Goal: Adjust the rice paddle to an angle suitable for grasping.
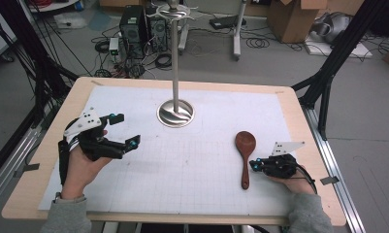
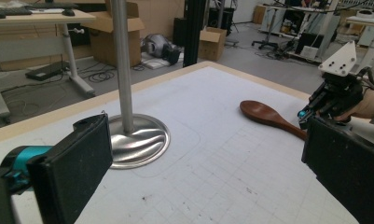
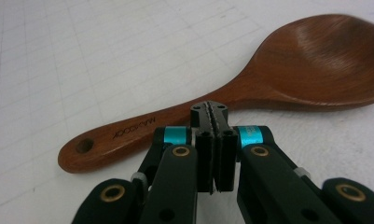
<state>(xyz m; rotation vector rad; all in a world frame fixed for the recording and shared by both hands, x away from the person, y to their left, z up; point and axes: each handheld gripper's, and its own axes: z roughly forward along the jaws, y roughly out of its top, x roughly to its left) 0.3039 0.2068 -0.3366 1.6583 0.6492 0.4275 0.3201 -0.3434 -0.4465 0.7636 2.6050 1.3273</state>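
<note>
A brown wooden spoon (image 1: 244, 154) lies flat on the white gridded mat, bowl away from the person, handle toward the front edge. My right gripper (image 1: 253, 165) rests low just right of the handle, its jaws pressed together with nothing between them. In the right gripper view the shut tips (image 3: 209, 112) sit right at the handle of the spoon (image 3: 250, 88), near its middle; whether they touch it I cannot tell. My left gripper (image 1: 125, 130) hovers over the mat's left side, jaws wide apart and empty. From the left gripper view the spoon (image 2: 268, 116) lies far right.
A steel stand with a round base (image 1: 175, 114) and tall pole (image 1: 175, 53) rises at the mat's back centre. The wooden table edge (image 1: 299, 121) frames the mat. Boxes, cables and computers lie on the floor beyond.
</note>
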